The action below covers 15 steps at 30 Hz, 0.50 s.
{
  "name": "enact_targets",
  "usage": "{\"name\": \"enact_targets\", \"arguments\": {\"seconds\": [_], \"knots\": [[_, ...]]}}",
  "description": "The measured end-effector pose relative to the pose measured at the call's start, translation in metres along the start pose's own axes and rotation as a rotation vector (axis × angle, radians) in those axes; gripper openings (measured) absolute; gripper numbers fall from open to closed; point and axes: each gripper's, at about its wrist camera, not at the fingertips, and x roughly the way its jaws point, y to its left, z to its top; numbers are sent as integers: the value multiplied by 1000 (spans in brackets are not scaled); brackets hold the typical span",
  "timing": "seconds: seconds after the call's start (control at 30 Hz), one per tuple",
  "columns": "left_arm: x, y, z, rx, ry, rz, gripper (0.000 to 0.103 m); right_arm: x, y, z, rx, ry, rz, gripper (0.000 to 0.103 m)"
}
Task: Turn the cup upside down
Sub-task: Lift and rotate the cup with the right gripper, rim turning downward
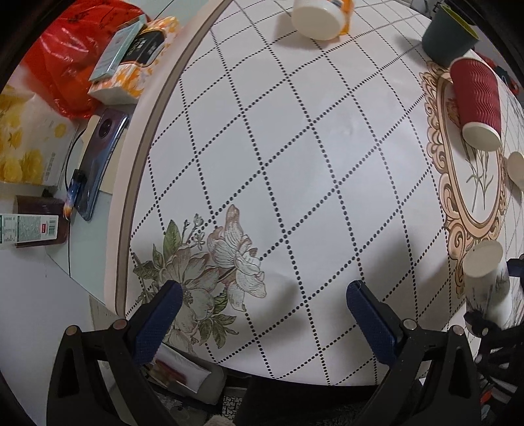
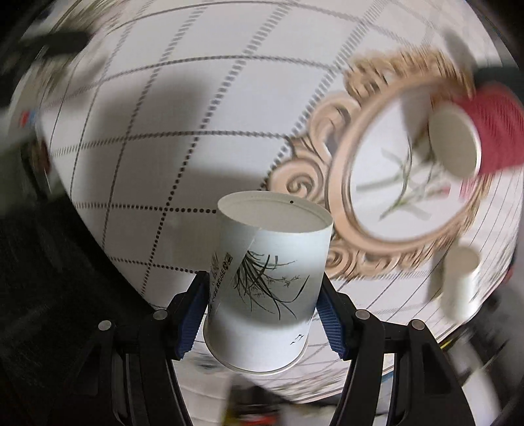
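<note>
My right gripper [image 2: 262, 301] is shut on a white paper cup with an ink plant print [image 2: 268, 278]. The cup is held above the table's near edge with its flat base pointing forward and up and its rim toward the camera. The same cup shows at the right edge of the left wrist view [image 1: 484, 278], held in the right gripper. My left gripper [image 1: 262, 295] is open and empty over the flower print near the table's front edge.
On the patterned tablecloth [image 1: 294, 147] stand a red ribbed cup [image 1: 478, 101] base up, a dark green cup [image 1: 448, 36], a white cup [image 1: 319, 18] and another small white cup [image 2: 458, 281]. A phone [image 1: 98, 157], boxes and a red bag [image 1: 65, 49] lie left of the table.
</note>
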Motion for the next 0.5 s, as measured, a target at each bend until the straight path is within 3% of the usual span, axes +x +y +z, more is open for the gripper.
{"name": "enact_targets", "arguments": {"seconds": [0.3,0.5], "knots": [[-2,-22,-7,30,10,1,103,17,-39,1,276,30,196,66],[6,-28,-8,41,16,3,103,25,-73,6,350,43,238,67]]}}
